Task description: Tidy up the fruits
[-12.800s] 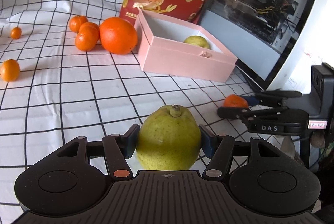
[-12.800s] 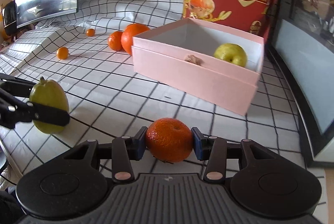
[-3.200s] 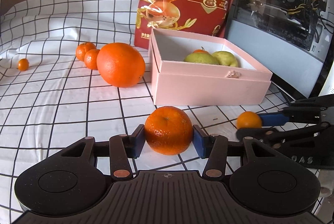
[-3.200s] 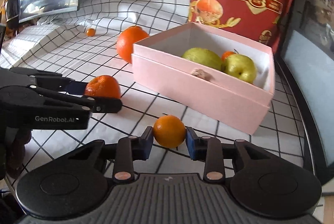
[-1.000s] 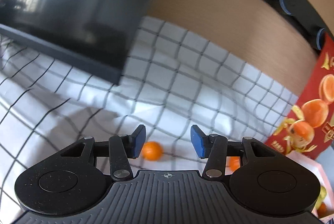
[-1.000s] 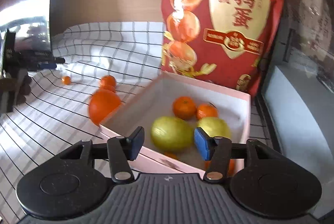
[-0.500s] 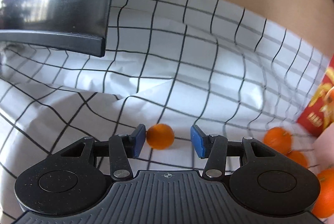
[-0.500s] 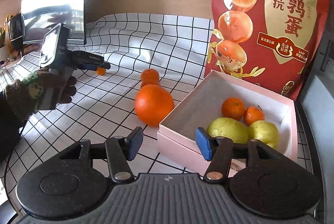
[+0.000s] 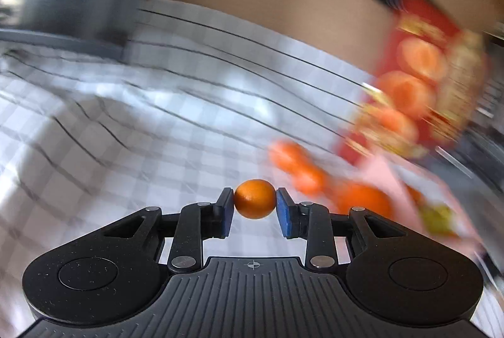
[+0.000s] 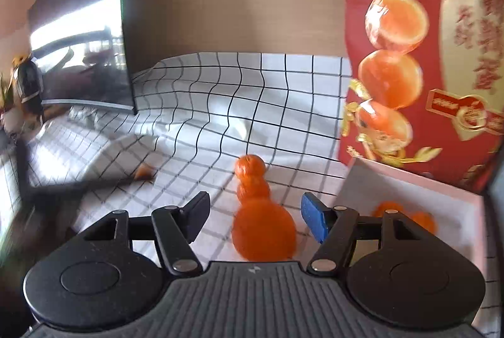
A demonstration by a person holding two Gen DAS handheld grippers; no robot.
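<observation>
Left tool (image 9: 255, 200) clamps a small orange (image 9: 254, 199), long axis across its pads; right tool (image 10: 255, 216) gapes empty, just opening, above the big orange (image 10: 264, 232) beside the pink box (image 10: 466, 199).

Blurred Chinese characters on red bag (image 10: 441, 61)

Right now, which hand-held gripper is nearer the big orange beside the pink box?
Right. The right hand-held gripper hangs open just in front of the big orange; the left hand-held gripper, shut on a small mandarin, is farther off.
</observation>
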